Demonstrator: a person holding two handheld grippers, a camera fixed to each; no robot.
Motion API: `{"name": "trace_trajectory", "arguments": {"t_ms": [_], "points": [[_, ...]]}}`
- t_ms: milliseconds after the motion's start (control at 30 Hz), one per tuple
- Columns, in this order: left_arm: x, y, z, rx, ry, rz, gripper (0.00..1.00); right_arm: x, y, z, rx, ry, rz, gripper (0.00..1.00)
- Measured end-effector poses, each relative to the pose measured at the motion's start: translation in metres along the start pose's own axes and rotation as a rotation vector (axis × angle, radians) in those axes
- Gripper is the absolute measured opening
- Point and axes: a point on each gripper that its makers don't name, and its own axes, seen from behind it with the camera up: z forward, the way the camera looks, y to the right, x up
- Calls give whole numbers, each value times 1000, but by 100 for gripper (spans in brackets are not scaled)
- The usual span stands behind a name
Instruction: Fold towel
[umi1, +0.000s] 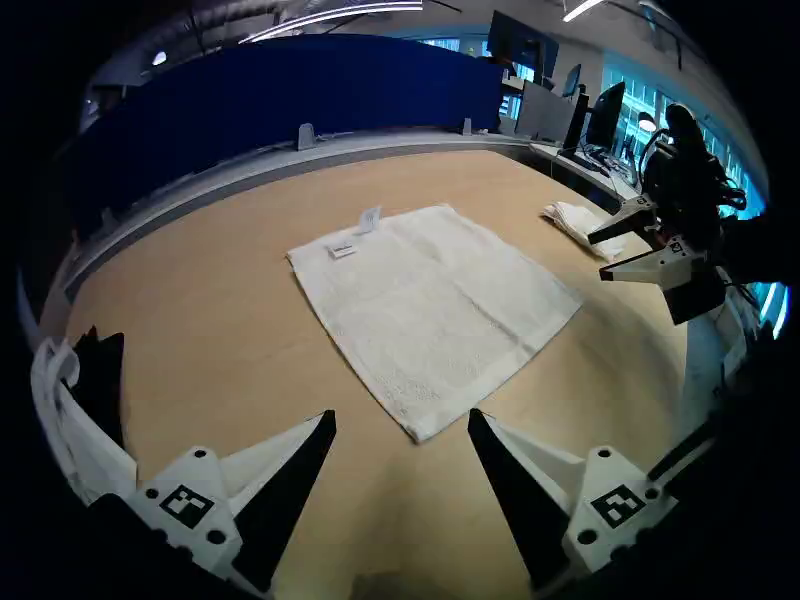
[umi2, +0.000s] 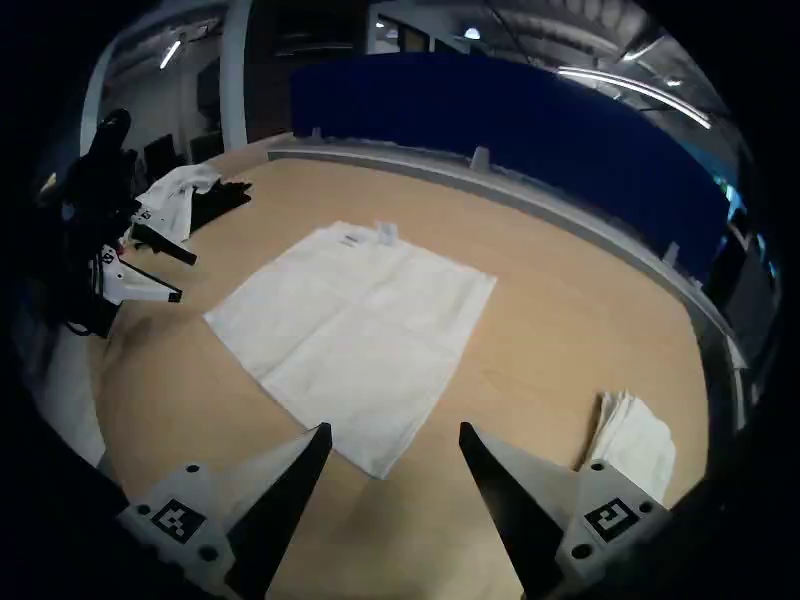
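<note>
Towel (umi1: 430, 310) lay flat and unfolded on the bench (umi1: 200, 320), so I judged no fold made yet. I had the left gripper (umi1: 399, 414) and right gripper (umi2: 392, 427) both spread, holding nothing.

The right gripper (umi2: 392, 430) hangs low over the near edge of a pale wooden table (umi2: 570, 300), its two fingers spread wide apart and holding nothing. Just past their tips a white towel (umi2: 350, 320) lies spread flat, one corner pointing between them (a small tag (umi2: 385, 233) sits at its far edge). Off to the left the left gripper (umi2: 184, 278) hovers near the towel's side corner, fingers parted too. A folded stack of white towels (umi2: 630, 440) rests on the table to the right, well apart. A crumpled white cloth (umi2: 175, 198) lies at the far left, and a blue partition (umi2: 520, 115) runs along the back.
</note>
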Motion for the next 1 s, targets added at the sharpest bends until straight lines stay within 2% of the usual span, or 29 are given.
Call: {"name": "trace_trajectory", "arguments": {"t_ms": [133,333,467,567,767,867,1000], "points": [[-6,1,6,-11,-20,-7,98,-10,-1,5,8,-21,-1,98],[-13,5,12,-24,-53,-17,98,-25,-3,12,22,-59,2,87],[-18,8,19,-24,-71,-21,98,-33,-7,17,35,-78,8,82],[-18,10,22,-25,-72,-15,98,-39,-10,20,41,-89,14,72],[-17,18,23,-36,-72,4,98,-51,-11,25,38,-116,21,43],[-16,19,23,-39,-74,5,98,-55,-11,26,40,-123,27,35],[-16,19,26,-38,-79,3,96,-57,-13,26,46,-125,32,34]]}}
